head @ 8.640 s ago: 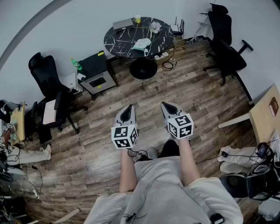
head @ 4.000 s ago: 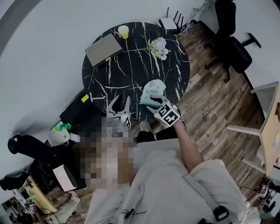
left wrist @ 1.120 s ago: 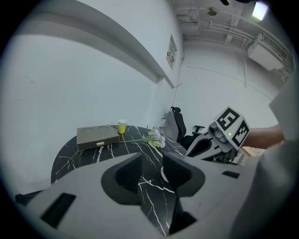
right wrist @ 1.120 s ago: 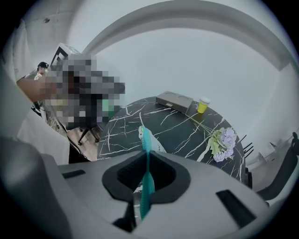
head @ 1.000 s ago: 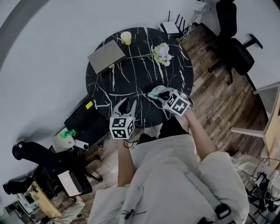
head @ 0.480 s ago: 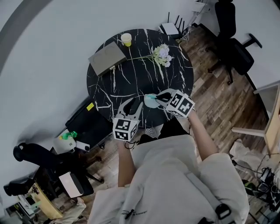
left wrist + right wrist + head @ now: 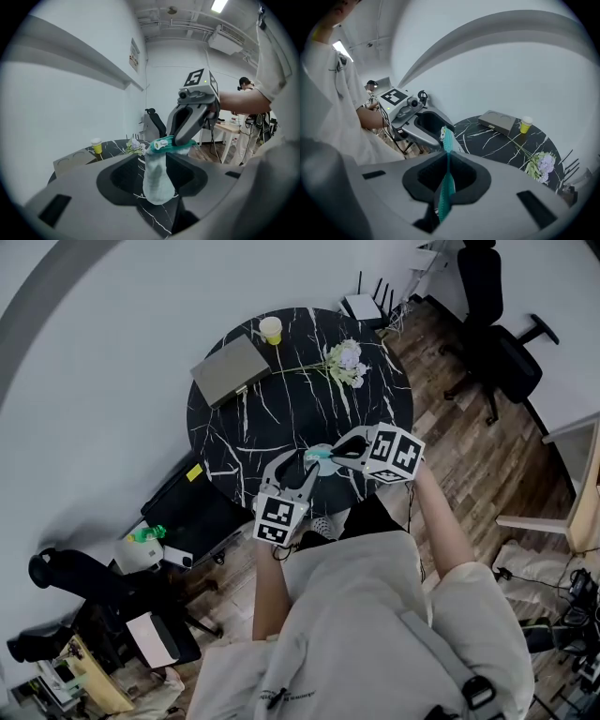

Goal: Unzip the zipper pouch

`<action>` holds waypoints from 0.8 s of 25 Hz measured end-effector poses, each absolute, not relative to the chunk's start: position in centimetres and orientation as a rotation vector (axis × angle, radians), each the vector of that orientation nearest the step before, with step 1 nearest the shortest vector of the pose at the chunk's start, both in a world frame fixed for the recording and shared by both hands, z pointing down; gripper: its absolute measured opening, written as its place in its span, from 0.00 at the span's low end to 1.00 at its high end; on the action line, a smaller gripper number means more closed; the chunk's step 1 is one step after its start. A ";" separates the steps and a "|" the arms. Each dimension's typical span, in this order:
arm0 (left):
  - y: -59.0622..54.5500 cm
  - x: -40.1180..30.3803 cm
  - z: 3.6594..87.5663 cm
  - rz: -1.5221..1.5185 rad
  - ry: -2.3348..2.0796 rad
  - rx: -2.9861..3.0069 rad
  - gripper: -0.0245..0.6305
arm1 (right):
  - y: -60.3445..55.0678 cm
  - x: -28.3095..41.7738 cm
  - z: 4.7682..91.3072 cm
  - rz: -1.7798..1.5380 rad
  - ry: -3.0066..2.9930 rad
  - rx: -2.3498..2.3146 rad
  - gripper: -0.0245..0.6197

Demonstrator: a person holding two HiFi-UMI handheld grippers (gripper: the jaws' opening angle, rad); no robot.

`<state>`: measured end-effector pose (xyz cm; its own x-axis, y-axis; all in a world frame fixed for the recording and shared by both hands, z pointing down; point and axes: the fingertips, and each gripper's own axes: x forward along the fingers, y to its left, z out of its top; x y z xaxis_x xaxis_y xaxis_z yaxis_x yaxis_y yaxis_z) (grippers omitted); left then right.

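A pale zipper pouch [image 7: 319, 455] with a teal zipper edge hangs in the air over the near edge of the round black marble table [image 7: 281, 409]. My right gripper [image 7: 334, 452] is shut on its teal top edge [image 7: 446, 185], with the zipper pull [image 7: 160, 144] sticking out to the left. My left gripper [image 7: 300, 466] sits just left of it, open. Its jaws have just been opening. In the left gripper view the pouch body [image 7: 157, 176] dangles in the gap between them, and the pads do not press on it.
On the table's far half lie a grey flat case [image 7: 231, 369], a yellow cup [image 7: 271, 330] and a flower sprig [image 7: 342, 360]. A black cabinet [image 7: 192, 512] stands left of the table. An office chair [image 7: 497, 324] is at the far right.
The right gripper has lifted the pouch off the table and brought it nearer. The left gripper has moved right and up beside it, rolling as it went.
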<state>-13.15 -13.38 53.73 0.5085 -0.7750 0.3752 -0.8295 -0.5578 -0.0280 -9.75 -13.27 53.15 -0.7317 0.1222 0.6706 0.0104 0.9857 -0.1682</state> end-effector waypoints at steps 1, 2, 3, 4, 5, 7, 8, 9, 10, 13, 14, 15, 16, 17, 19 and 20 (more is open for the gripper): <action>-13.4 -12.9 53.5 0.529 -1.386 2.608 0.31 | -13.1 -9.7 53.0 0.190 -2.376 -0.123 0.08; -13.4 -12.7 53.3 0.531 -1.383 2.622 0.31 | -12.9 -9.6 52.8 0.183 -2.365 -0.153 0.08; -13.3 -12.5 53.2 0.533 -1.379 2.633 0.31 | -12.7 -9.5 52.7 0.176 -2.356 -0.178 0.08; -13.1 -12.2 53.1 0.536 -1.373 2.643 0.31 | -12.5 -9.4 52.6 0.174 -2.349 -0.198 0.08; -13.0 -12.0 53.0 0.539 -1.366 2.653 0.31 | -12.3 -9.3 52.6 0.176 -2.345 -0.212 0.08; -12.7 -11.6 53.0 0.542 -1.358 2.673 0.30 | -12.2 -9.2 52.6 0.187 -2.344 -0.228 0.08; -12.7 -11.4 52.9 0.541 -1.357 2.682 0.27 | -12.3 -9.2 52.6 0.194 -2.345 -0.230 0.08; -12.7 -11.2 52.9 0.535 -1.356 2.688 0.23 | -12.4 -9.2 52.7 0.201 -2.347 -0.229 0.08; -12.6 -11.1 53.0 0.524 -1.354 2.691 0.20 | -12.5 -9.2 52.8 0.210 -2.351 -0.224 0.08; -12.4 -11.0 52.9 0.488 -1.341 2.684 0.13 | -13.0 -9.3 52.9 0.237 -2.369 -0.193 0.08; -12.4 -11.0 52.9 0.486 -1.335 2.679 0.11 | -13.1 -9.3 53.0 0.240 -2.373 -0.178 0.08; -12.4 -10.9 53.0 0.489 -1.330 2.675 0.11 | -13.3 -9.3 53.1 0.236 -2.373 -0.159 0.08; -12.4 -10.9 53.1 0.498 -1.327 2.669 0.10 | -13.4 -9.4 53.2 0.229 -2.373 -0.140 0.08; -12.5 -10.9 53.2 0.511 -1.326 2.663 0.10 | -13.5 -9.5 53.3 0.223 -2.373 -0.121 0.08; -12.5 -11.1 53.4 0.539 -1.329 2.648 0.09 | -13.5 -9.6 53.7 0.214 -2.379 -0.081 0.09; -12.6 -11.1 53.6 0.550 -1.332 2.641 0.09 | -13.5 -9.6 53.9 0.210 -2.384 -0.061 0.09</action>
<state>-11.13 -12.58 53.57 0.5430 -0.7497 0.3783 -0.7982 -0.6008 -0.0447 -9.63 -13.54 53.86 -0.7322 0.1034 0.6732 -0.0160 0.9855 -0.1688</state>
